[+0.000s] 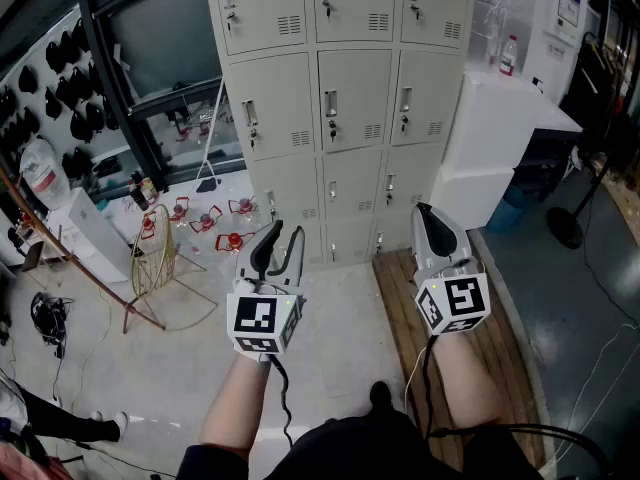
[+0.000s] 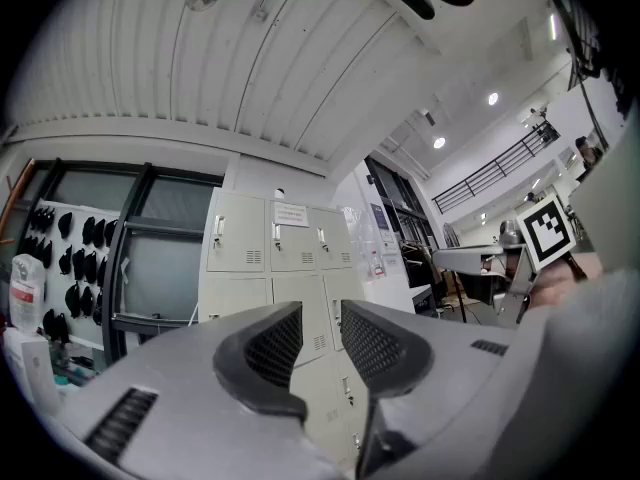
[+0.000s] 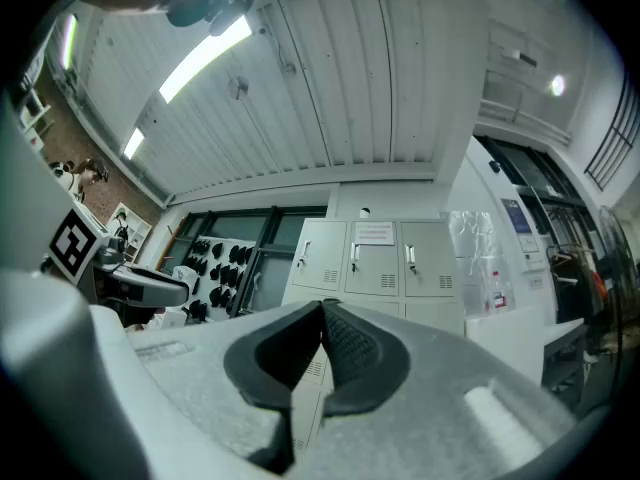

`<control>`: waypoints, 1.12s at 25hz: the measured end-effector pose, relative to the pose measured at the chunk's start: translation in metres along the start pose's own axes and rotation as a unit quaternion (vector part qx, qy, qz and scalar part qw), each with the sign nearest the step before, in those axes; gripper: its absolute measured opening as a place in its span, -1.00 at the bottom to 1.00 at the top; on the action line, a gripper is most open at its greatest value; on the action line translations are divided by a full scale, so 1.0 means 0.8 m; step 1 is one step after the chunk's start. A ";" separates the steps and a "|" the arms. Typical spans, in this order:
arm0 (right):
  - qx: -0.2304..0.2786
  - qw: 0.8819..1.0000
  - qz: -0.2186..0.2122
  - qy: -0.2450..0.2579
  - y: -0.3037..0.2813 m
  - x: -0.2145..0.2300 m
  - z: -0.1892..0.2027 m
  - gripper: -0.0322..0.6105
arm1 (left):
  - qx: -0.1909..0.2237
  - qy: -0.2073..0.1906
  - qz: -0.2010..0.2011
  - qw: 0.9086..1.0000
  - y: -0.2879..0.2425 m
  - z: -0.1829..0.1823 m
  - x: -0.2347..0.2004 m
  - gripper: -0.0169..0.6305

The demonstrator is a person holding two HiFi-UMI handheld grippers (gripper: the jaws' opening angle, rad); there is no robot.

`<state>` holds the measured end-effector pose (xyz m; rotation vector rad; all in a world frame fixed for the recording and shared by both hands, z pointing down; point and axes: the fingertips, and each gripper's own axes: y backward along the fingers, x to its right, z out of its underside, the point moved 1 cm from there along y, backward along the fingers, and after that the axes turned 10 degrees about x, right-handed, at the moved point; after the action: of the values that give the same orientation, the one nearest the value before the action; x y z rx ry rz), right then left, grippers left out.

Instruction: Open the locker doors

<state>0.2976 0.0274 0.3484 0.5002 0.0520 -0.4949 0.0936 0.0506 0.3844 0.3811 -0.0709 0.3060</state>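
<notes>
Workshop space with a pale concrete floor [image 1: 330,328] filled the head view, and against its far wall, in the upper middle of the frame, stood the bank of beige lockers [image 1: 345,118]. It was three columns wide and several rows tall. Every door that could be seen was closed flat, each with a small vertical handle [image 1: 331,104] near its left edge and a vent slot at the lower right. The same lockers appeared at the centre of the left gripper view [image 2: 270,258] and of the right gripper view [image 3: 375,258], well apart from both tools.

Below the lockers, at the lower middle of the head view, the left gripper [image 1: 285,230] [image 2: 321,308] pointed toward them. Its jaws stood a little apart, with only a narrow gap and nothing between them. The right gripper [image 1: 422,208] [image 3: 322,306], just to the right, had its jaws pressed together at the tips and was empty. Each carried a marker cube [image 1: 265,320] near the wrist.

Under the right gripper lay brown wooden boards [image 1: 480,358]. To the right of the lockers, touching their side, stood a white block [image 1: 500,128] with a bottle [image 1: 509,56] on top. At the left of the frame a yellow wire basket [image 1: 155,258] stood on the floor beside several small red objects [image 1: 205,218], and dark rounded shapes [image 1: 40,98] hung on the wall at the far left.
</notes>
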 end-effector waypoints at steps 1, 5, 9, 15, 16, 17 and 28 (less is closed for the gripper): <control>0.000 1.000 0.000 0.000 0.003 0.000 0.001 -0.91 | 0.001 0.001 -0.001 1.000 0.002 -0.003 -0.001 -0.57; -0.001 1.000 0.007 0.002 0.012 0.002 0.000 -0.91 | 0.000 0.007 0.004 1.000 0.009 -0.007 -0.002 -0.57; 0.001 1.000 0.015 -0.004 0.013 -0.001 0.000 -0.91 | 0.008 0.012 -0.003 1.000 0.014 -0.012 -0.014 -0.57; 0.003 1.000 0.022 -0.007 0.012 0.000 -0.006 -0.35 | 0.065 0.043 -0.054 0.995 0.023 -0.035 -0.053 -0.16; 0.003 1.000 0.022 -0.007 0.011 0.001 -0.006 -0.34 | 0.062 0.047 -0.049 0.996 0.023 -0.033 -0.055 -0.15; 0.004 1.000 0.021 -0.005 0.009 0.002 -0.005 -0.34 | 0.059 0.050 -0.044 0.996 0.022 -0.030 -0.054 -0.15; 0.015 1.000 0.002 0.018 -0.039 0.089 0.026 -0.35 | 0.061 0.028 -0.046 0.997 -0.072 -0.009 -0.032 -0.15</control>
<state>0.3441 -0.0379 0.3407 0.5377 0.0784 -0.4830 0.0872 -0.0045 0.3540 0.4944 0.0194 0.2312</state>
